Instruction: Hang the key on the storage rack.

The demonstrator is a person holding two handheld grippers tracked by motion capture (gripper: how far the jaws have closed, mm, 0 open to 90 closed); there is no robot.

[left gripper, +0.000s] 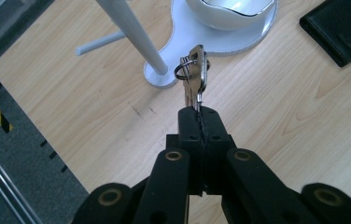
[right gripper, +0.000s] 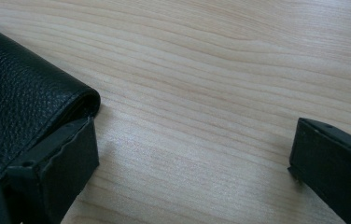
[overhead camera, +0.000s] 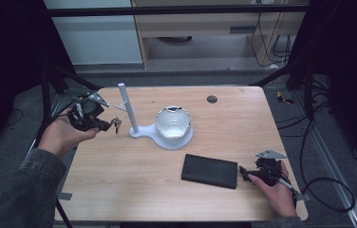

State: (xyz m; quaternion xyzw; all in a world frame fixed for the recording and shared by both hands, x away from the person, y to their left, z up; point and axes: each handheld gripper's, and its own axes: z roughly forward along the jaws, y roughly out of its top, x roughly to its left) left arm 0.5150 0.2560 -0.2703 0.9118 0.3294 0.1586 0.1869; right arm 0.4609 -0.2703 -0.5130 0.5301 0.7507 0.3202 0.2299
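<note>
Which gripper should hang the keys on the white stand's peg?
Left. The left gripper is shut on the keys beside the white stand. The right gripper sits open by the black wallet.

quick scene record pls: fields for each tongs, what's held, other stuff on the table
left tongs: shut on keys, held in the air beside the white stand
right tongs: open, low at the table, nothing between the jaws
wallet: black, flat on the table, next to one right jaw
bowl: white, on the stand's base
</note>
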